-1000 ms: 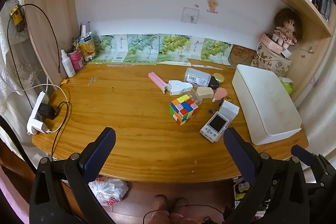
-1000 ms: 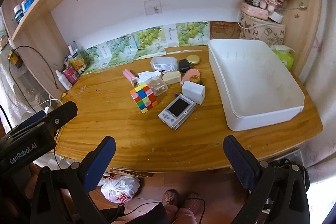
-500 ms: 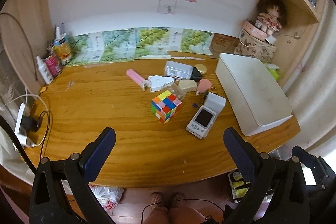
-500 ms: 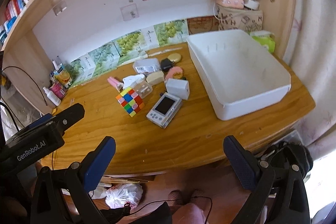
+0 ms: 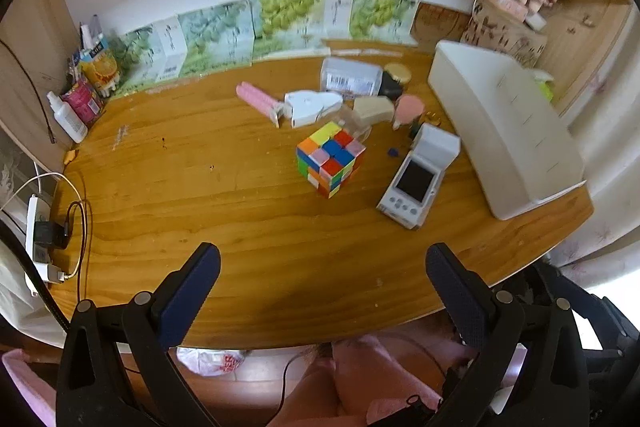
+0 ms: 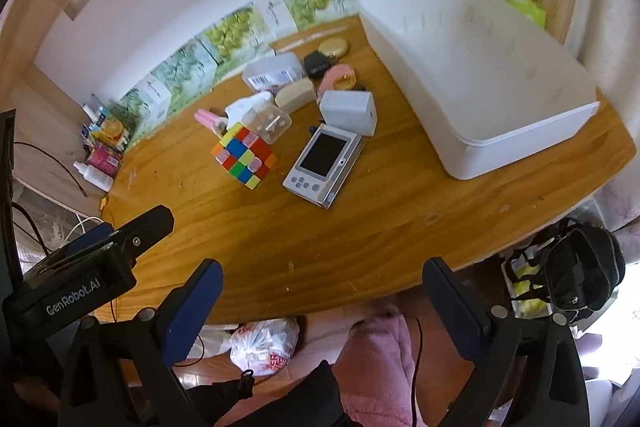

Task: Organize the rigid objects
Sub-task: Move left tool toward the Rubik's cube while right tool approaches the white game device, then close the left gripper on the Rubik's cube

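both grippers, left gripper (image 5: pixel 320 263) and right gripper (image 6: pixel 322 279), jaws wide and empty over the worktop (image 5: pixel 240 227); rubik's cube (image 5: pixel 330 159) at 12 o'clock, white bin (image 6: pixel 480 75) at 2 o'clock

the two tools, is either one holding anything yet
No. The left tool and right tool are both open and hold nothing; the cube sits untouched on the desk.

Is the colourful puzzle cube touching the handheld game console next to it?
Apart. The right wrist view shows a strip of bare wooden desk between the puzzle cube and the handheld game console; the left wrist view shows the same gap.
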`<state>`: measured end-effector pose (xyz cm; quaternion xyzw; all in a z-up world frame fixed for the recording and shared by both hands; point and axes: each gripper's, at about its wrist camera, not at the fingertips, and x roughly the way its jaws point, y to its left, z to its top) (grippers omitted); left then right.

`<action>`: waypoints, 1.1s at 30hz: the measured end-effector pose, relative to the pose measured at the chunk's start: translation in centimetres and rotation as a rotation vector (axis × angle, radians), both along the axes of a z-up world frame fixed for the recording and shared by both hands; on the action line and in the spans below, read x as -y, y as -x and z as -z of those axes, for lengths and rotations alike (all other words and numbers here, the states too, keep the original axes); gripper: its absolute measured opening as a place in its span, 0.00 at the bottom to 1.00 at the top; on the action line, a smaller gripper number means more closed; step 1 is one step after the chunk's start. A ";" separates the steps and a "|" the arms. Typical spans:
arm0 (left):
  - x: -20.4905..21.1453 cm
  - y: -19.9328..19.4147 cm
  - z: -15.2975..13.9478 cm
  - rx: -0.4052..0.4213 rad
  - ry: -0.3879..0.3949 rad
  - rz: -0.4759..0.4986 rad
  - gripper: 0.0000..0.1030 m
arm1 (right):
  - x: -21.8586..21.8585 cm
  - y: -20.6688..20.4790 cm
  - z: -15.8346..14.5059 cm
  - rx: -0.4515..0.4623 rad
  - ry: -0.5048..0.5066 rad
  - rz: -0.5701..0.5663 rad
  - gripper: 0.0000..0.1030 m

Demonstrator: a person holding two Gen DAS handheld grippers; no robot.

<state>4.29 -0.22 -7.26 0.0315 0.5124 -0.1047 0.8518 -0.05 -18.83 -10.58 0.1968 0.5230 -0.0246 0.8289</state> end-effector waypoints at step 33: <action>3.2 -16.6 9.4 -0.305 -0.169 0.032 0.99 | 4.5 -16.4 11.8 -0.453 -0.119 0.094 0.88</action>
